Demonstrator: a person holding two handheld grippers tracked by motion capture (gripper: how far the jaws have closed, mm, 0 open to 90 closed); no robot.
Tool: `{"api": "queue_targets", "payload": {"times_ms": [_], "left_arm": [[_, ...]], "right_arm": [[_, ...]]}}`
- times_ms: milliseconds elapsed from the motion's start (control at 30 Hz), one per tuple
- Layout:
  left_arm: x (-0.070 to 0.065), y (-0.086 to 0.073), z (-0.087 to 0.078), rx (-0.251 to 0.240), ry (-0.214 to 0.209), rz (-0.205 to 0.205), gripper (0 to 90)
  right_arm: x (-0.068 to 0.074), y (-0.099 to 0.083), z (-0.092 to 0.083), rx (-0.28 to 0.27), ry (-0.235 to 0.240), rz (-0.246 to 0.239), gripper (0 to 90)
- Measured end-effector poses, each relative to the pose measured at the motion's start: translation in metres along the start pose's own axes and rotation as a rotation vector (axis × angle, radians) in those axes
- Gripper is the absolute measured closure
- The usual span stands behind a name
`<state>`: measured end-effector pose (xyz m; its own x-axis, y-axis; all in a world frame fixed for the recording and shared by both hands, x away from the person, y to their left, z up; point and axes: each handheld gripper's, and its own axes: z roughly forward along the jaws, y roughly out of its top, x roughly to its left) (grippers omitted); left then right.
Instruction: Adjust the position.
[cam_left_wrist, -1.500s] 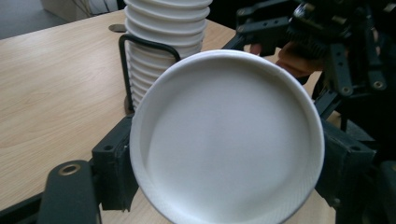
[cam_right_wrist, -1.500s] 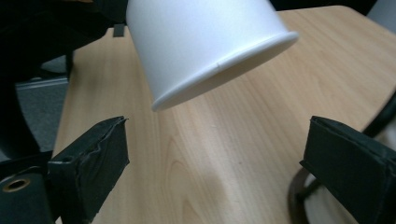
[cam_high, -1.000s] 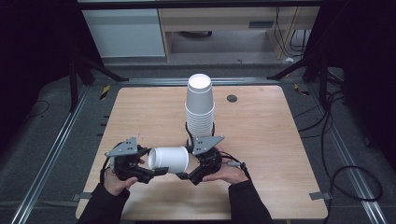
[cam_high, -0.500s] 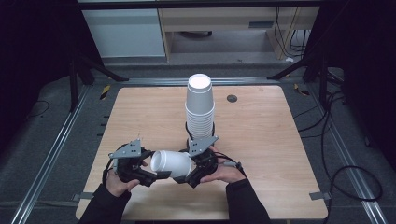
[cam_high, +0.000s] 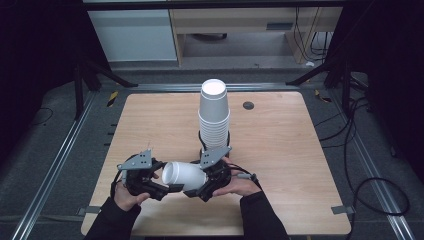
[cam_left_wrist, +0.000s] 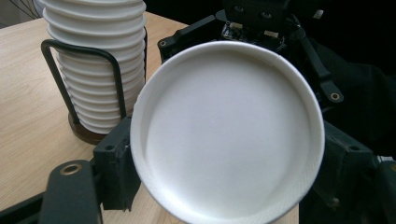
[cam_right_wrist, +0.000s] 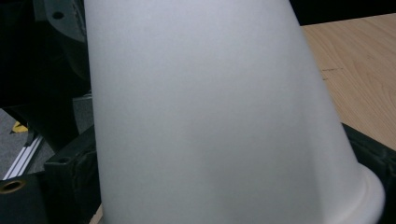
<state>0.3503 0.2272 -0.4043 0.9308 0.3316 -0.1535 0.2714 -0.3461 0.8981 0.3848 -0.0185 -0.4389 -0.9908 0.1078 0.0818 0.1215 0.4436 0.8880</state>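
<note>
Standing just behind the held paper cup (cam_high: 184, 176), the cup stack (cam_high: 214, 115) in its wire holder (cam_left_wrist: 79, 84) crowds the right gripper (cam_high: 204, 189). Lying sideways, base leftward, the cup is clamped by both; left gripper (cam_high: 165, 189) grips its base end.

White cup (cam_high: 183, 176) between both grippers

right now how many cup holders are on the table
1. The black wire cup holder stands mid-table on a round base, with the stack of white cups nested in it, just behind the single cup held between the two grippers.
</note>
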Motion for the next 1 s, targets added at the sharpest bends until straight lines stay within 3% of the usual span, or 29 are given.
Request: {"api": "queue_targets", "payload": {"times_ms": [267,600,767,800,1000], "left_arm": [[0.001,0.001,0.0,0.009,-0.014,-0.011,21.3],[0.002,0.004,-0.009,0.001,0.009,-0.013,17.6],[0.005,0.004,-0.015,0.024,0.021,-0.014,15.1],[0.007,0.003,-0.014,0.05,0.032,-0.013,14.5],[0.01,-0.003,-0.005,0.137,0.043,-0.016,13.0]], "right_arm": [[0.0,0.001,-0.002,0.01,0.01,-0.005,8.3],[-0.003,0.0,-0.009,0.028,-0.008,-0.001,8.9],[-0.006,0.002,-0.018,0.078,-0.037,-0.025,8.8],[-0.009,0.006,-0.025,0.135,-0.072,-0.051,8.7],[-0.012,0.015,-0.031,0.237,-0.107,-0.12,8.6]]}}
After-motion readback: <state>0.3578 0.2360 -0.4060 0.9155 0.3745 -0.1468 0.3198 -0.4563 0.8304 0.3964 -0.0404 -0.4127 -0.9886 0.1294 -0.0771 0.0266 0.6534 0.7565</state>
